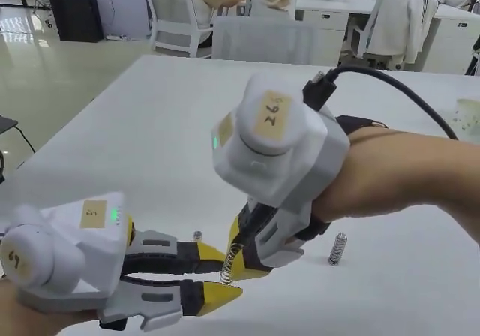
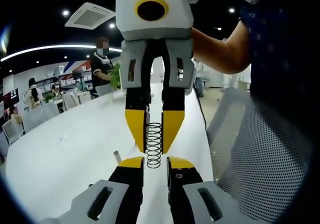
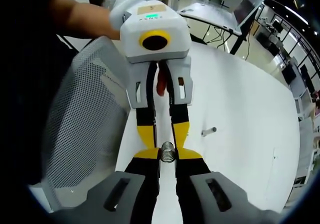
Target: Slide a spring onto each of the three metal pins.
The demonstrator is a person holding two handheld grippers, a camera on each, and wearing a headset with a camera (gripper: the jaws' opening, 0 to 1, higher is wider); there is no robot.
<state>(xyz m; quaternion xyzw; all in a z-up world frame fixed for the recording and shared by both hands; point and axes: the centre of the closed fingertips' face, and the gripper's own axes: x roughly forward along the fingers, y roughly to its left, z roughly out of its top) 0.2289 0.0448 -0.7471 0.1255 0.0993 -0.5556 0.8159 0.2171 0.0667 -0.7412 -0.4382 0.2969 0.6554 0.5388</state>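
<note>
On right gripper (image 1: pixel 238 270), label (image 1: pixel 271 116) perhaps "26", spring (image 1: pixel 230 259)

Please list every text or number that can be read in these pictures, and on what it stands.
"26", handwritten, turned sideways: tan sticker on the right gripper.
"5", probably: tan label on the left gripper.
Small print below that label: too blurred to read.
Handwriting on its round end: unreadable.

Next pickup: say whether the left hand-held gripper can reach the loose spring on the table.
Probably not directly: the right hand-held gripper sits between the left hand-held gripper and the loose spring.
</note>
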